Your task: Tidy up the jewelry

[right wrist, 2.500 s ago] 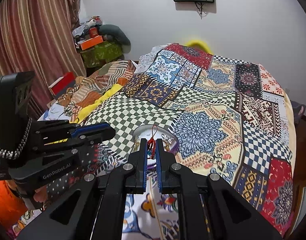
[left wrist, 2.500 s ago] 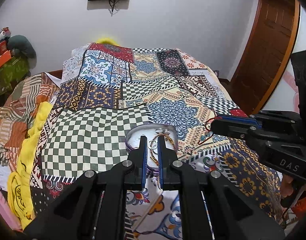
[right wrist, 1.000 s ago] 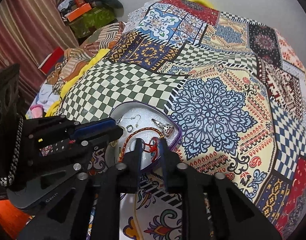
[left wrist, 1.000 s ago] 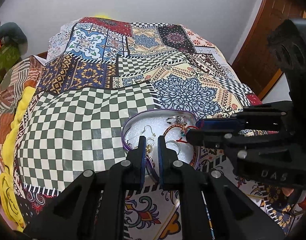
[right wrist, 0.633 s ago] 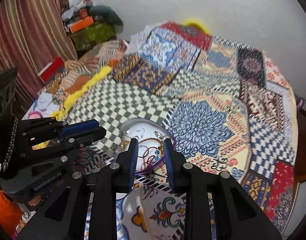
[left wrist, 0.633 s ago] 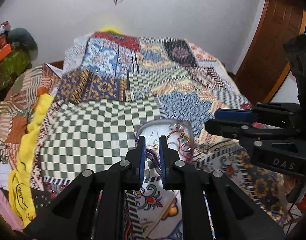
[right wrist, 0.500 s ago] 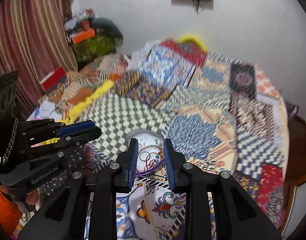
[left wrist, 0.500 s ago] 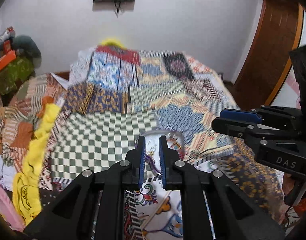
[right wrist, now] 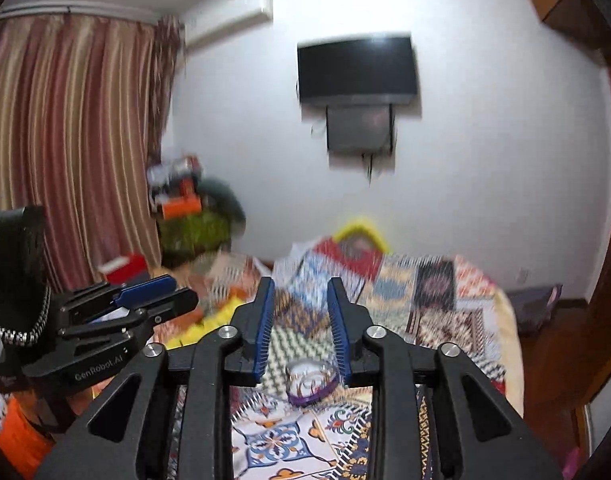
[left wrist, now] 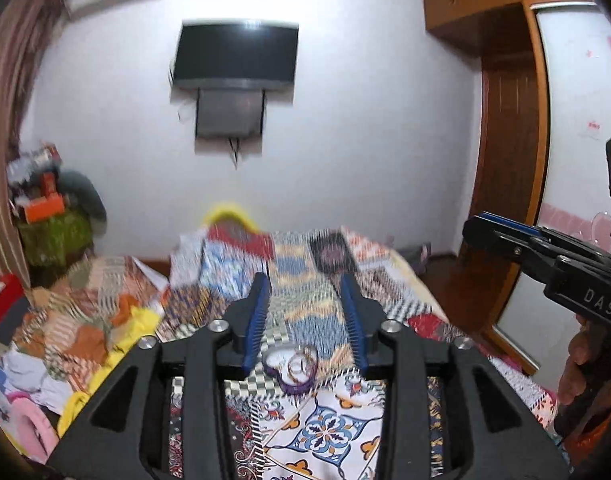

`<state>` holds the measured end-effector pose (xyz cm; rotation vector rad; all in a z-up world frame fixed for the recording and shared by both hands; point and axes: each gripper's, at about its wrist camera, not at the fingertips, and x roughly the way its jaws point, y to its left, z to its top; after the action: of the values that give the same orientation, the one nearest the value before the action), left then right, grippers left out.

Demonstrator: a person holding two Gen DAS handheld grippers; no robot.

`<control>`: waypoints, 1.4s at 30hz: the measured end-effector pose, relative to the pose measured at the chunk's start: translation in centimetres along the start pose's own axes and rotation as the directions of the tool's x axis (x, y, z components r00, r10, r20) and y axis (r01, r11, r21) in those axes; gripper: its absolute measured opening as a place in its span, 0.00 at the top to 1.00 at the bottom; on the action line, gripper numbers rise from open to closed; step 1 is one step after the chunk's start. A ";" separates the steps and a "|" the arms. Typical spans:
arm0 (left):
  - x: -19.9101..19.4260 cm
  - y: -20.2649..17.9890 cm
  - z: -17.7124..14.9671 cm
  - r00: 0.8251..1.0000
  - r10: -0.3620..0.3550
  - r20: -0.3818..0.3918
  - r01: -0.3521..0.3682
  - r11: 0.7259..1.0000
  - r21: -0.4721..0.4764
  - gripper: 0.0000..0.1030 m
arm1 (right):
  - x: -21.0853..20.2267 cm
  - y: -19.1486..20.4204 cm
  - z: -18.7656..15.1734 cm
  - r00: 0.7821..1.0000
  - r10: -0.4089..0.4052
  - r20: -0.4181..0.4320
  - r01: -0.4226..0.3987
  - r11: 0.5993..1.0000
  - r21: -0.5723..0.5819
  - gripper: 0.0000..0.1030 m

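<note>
A small tray with a purple rim [left wrist: 286,387] lies on the patchwork bedspread [left wrist: 329,436], with a red bracelet and other small jewelry inside it. In the right wrist view the tray [right wrist: 305,399] shows low between the fingers. My left gripper [left wrist: 304,280] is raised well above and back from the tray; its jaws are opening with nothing between them. My right gripper [right wrist: 300,284] is raised the same way, its jaws opening and empty. Each gripper appears in the other's view: the right gripper [left wrist: 475,229] at the right edge, the left gripper [right wrist: 183,292] at the left.
A dark television [left wrist: 236,54] hangs on the white wall beyond the bed. A wooden door and wardrobe [left wrist: 505,184] stand to the right. Striped curtains [right wrist: 65,140] and a heap of clothes and boxes [right wrist: 189,216] fill the left side. A yellow cloth [left wrist: 137,320] lies along the bed's left edge.
Both grippers lifted away from the tray and tilted up toward the wall. The jaws of both widened. The red bracelet and small pieces stayed in the tray.
</note>
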<state>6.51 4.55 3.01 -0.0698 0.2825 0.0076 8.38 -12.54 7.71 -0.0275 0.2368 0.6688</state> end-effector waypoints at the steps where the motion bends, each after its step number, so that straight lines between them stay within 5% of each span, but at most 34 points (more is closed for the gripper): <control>1: -1.3 -0.3 0.1 1.000 0.003 0.030 -0.003 1.000 -0.003 0.55 | -0.8 0.3 0.0 1.000 -0.013 0.026 0.013 1.000 0.001 0.58; 9: -8.0 -2.2 0.0 0.980 0.092 0.176 -0.094 0.996 0.003 0.31 | -4.6 2.5 -0.6 0.980 -0.116 0.160 0.117 0.993 0.003 0.18; 12: -9.1 -2.6 -0.3 0.974 0.120 0.191 -0.123 0.992 0.008 0.19 | -5.0 2.9 -1.0 0.974 -0.147 0.173 0.147 0.989 0.011 0.16; 16: -9.5 -2.6 -0.8 0.971 0.137 0.197 -0.141 0.990 0.004 0.10 | -5.6 3.1 -1.4 0.967 -0.187 0.175 0.185 0.982 0.027 0.00; 36: -9.2 -3.0 -1.8 0.978 0.135 0.162 -0.137 0.991 0.004 0.08 | -7.1 3.3 -2.9 0.970 -0.202 0.137 0.201 0.979 0.020 0.00; 42: -9.0 -2.9 -1.9 0.977 0.142 0.157 -0.143 0.990 -0.005 0.01 | -7.1 3.0 -3.0 0.973 -0.199 0.120 0.197 0.980 0.025 0.00</control>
<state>-2.62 1.54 3.92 -0.0421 0.1295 0.1544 0.52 -14.78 6.54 0.0018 0.1187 0.4680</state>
